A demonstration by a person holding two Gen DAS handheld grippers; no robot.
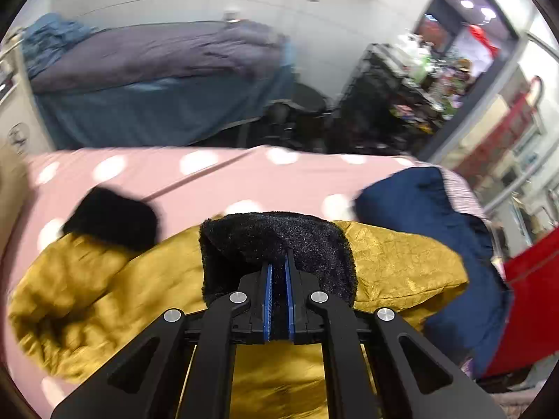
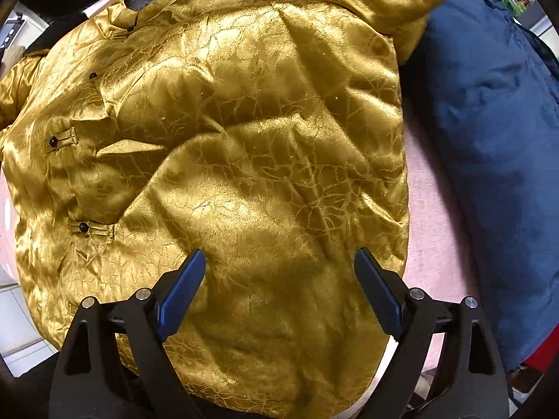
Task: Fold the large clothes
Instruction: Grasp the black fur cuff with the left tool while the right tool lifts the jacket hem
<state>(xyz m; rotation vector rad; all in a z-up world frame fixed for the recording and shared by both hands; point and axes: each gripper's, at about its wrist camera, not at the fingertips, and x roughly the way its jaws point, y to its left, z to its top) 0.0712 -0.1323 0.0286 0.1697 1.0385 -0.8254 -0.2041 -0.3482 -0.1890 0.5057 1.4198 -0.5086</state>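
Left gripper (image 1: 279, 265) was clamped on the black furry cuff (image 1: 276, 241), apparently to carry the sleeve across the gold jacket (image 2: 244, 139), while the right gripper (image 2: 279, 262) hovered spread apart above its front.
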